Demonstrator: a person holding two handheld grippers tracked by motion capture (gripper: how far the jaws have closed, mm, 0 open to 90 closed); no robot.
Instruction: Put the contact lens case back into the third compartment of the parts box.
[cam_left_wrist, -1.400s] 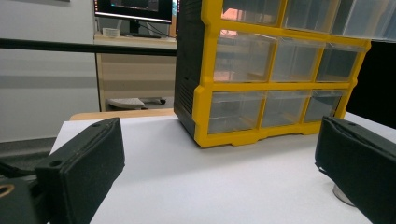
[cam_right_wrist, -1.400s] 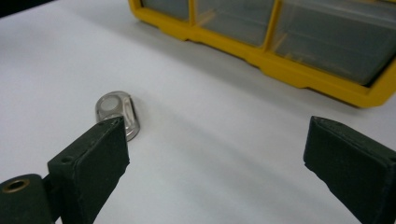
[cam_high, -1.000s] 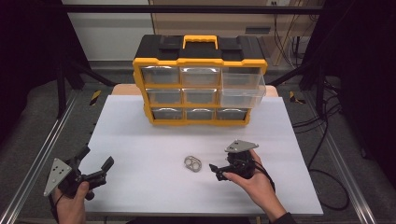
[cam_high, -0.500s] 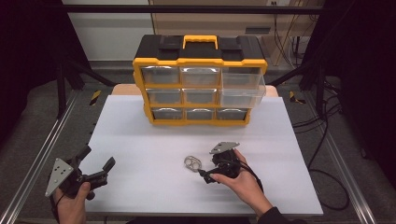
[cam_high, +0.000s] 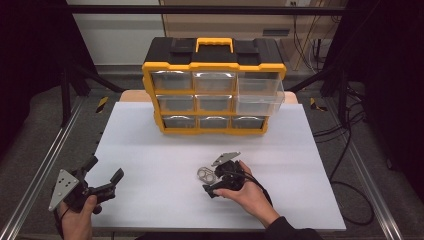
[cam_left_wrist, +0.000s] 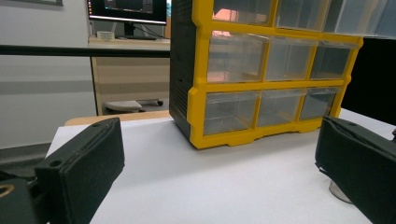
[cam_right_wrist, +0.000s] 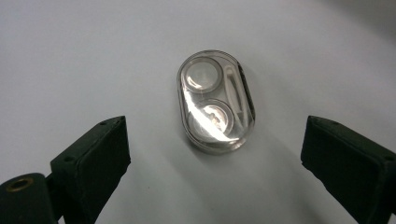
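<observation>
**Clear plastic case sits ahead of your spread right tongs**

Clear and oval, the lens case (cam_right_wrist: 215, 101) lies flat on the white surface (cam_high: 150, 150), in front of the yellow drawer cabinet (cam_high: 214, 85) and well apart from it, a little to the right of the cabinet's middle. In the right gripper view its long axis runs away from you, leaning slightly to the left at the far end; two round wells sit one behind the other along that axis, with a thin white piece beside them on the right.

Your right tongs (cam_right_wrist: 217, 177) stand spread wide, one jaw either side of the case's near end. The case sits just ahead of the gap between them, and neither pad touches it. From the high view, your right tongs (cam_high: 214, 181) point toward the case (cam_high: 205, 174), which lies just beside their tips on the cabinet side.

Your left tongs (cam_high: 105, 175) are spread too, with nothing between them, far to the left of the cabinet near the surface's front edge.
</observation>
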